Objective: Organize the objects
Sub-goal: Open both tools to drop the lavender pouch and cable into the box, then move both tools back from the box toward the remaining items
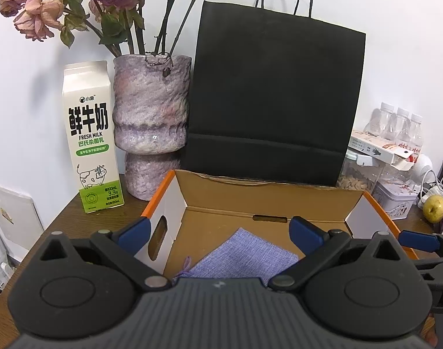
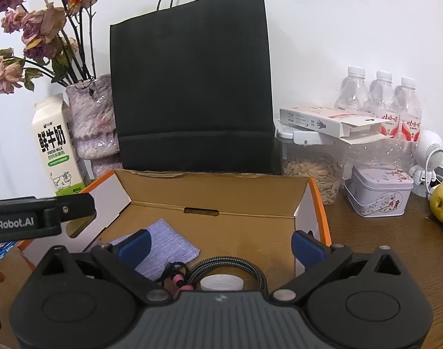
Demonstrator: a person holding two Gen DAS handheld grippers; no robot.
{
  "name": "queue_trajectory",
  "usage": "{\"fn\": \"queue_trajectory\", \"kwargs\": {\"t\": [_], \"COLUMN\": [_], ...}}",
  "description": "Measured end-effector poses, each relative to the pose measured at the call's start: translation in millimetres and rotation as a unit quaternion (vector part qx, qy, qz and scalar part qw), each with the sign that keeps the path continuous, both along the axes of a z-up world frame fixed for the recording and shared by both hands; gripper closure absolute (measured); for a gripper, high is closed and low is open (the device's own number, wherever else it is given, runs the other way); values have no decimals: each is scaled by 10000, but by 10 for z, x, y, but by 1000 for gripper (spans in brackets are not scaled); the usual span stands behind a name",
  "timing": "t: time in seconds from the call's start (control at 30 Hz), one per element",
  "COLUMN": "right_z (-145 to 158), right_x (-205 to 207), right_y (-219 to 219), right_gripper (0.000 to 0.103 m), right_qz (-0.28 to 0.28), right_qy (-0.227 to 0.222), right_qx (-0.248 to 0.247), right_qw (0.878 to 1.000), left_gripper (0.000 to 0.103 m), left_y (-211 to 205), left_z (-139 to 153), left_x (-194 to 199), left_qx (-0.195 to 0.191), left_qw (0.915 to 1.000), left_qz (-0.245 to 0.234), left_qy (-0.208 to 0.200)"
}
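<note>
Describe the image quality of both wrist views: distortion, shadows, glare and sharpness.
Left wrist view: fisheye bends the black paper bag and darkens the corners; the milk carton casts a soft shadow on the wall, its print sharp; small glints on the vase.
Right wrist view: same bowing, the bag leaning; specular sparkle on the water bottles; the cardboard box evenly lit and in focus.

Both wrist cameras look forward and slightly down from close above the near edge of an open cardboard box (image 1: 268,200), facing the wall. The left view sits leftward, the right view apparently further right. Both share the box, the black bag (image 2: 192,87) and the vase (image 1: 151,122).
</note>
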State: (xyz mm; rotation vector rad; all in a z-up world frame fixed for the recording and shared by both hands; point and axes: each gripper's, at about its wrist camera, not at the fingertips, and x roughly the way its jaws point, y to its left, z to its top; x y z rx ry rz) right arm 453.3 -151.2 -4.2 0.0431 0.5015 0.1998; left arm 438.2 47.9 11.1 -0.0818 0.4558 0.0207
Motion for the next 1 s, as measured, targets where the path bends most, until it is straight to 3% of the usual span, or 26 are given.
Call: {"fn": "queue_trajectory", "kwargs": {"t": [0.37,1.0], "right_z": [77,324], "right_x": [-67,-488], "right_y": [2,-13], "right_gripper": [0,0], "right_qz": [65,237], "right_qy": [-32,-341], "right_qx": [3,-60], "right_qw": [10000,9991], "left_gripper": [0,0], "left_y": [0,41], "left_z": [67,281], "left_x": [-83,-638], "left_qx": [21,21], "left_qw": [10000,9990], "left_qz": [-17,71], "left_qy": [-66,-430]}}
